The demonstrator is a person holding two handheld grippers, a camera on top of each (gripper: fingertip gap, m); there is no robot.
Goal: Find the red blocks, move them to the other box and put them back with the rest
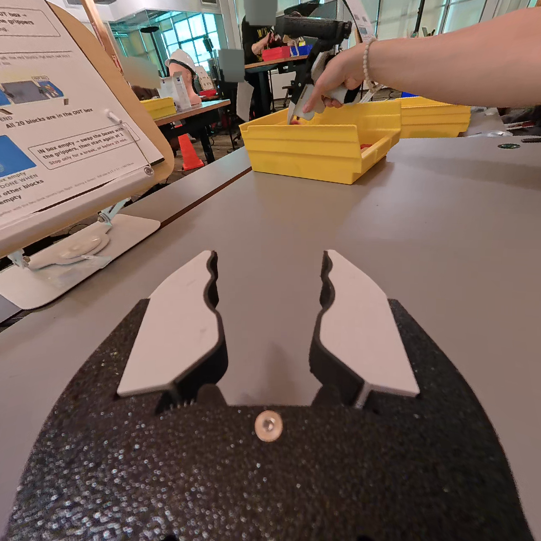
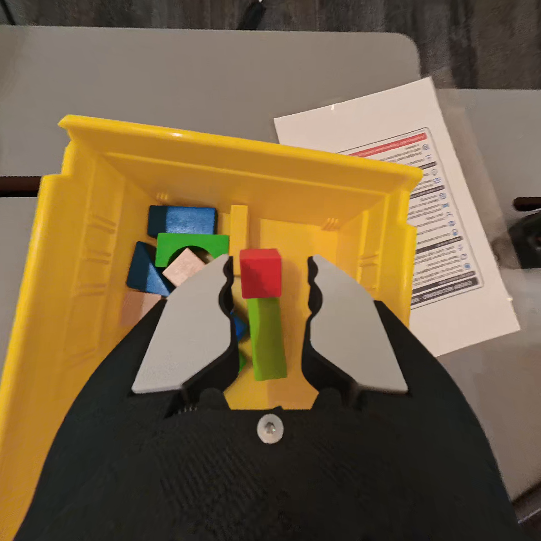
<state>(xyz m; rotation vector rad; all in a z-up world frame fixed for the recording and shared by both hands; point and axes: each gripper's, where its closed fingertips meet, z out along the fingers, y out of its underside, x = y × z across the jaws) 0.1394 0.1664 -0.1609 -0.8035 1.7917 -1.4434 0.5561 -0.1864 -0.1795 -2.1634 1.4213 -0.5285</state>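
Note:
In the right wrist view my right gripper (image 2: 269, 260) is open, pointing down into a yellow box (image 2: 234, 146). A red cube (image 2: 260, 272) stands between its pads with a gap on each side, so neither pad presses it. The cube rests at the end of a long green block (image 2: 268, 336). Blue blocks (image 2: 181, 219), a green arch (image 2: 190, 244) and a plain wooden cube (image 2: 183, 268) lie to the left in the box. My left gripper (image 1: 270, 254) is open and empty above the grey table (image 1: 380, 234). The left wrist view shows the right gripper (image 1: 292, 117) over the box (image 1: 307, 152).
A printed sheet (image 2: 409, 219) lies right of the box. An instruction board on a stand (image 1: 58, 117) is at the left of the table. A second yellow box (image 1: 433, 117) stands behind the first. A person's arm (image 1: 439, 64) reaches across from the right.

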